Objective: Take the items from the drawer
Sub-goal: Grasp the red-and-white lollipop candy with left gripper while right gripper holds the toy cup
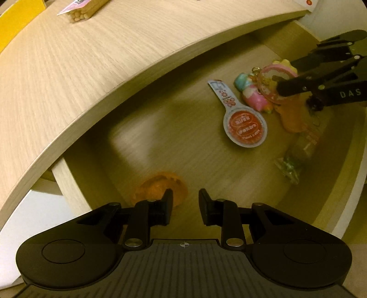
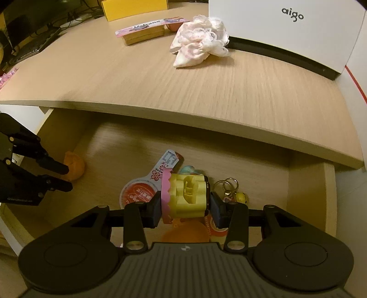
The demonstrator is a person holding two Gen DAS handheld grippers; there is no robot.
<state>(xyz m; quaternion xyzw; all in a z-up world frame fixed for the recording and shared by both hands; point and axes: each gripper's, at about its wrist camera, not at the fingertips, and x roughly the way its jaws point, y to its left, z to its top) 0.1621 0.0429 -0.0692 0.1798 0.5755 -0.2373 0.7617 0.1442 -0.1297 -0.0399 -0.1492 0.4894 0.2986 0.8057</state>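
Note:
The drawer (image 2: pixel 307 183) stands pulled out under the desk top. My right gripper (image 2: pixel 185 206) is shut on a yellow toy with a pink scalloped rim (image 2: pixel 183 194), held over the drawer's right half. From the left wrist view that toy (image 1: pixel 269 74) sits in the right gripper (image 1: pixel 284 76) at the upper right. My left gripper (image 1: pixel 185 204) is open over the drawer's left part, with an orange soft lump (image 1: pixel 158 190) just beyond its left finger. A spoon-shaped white and red packet (image 1: pixel 243 123) and a pastel squishy toy (image 1: pixel 252 94) lie on the drawer floor.
Key rings with a yellow bell (image 2: pixel 231 188), an orange piece (image 1: pixel 293 114) and a clear packet (image 1: pixel 296 160) also lie in the drawer. On the desk top (image 2: pixel 160 75) are a lacy cloth (image 2: pixel 201 39), a white aigo box (image 2: pixel 286 29), a pack of sticks (image 2: pixel 142 29) and a yellow box (image 2: pixel 133 9).

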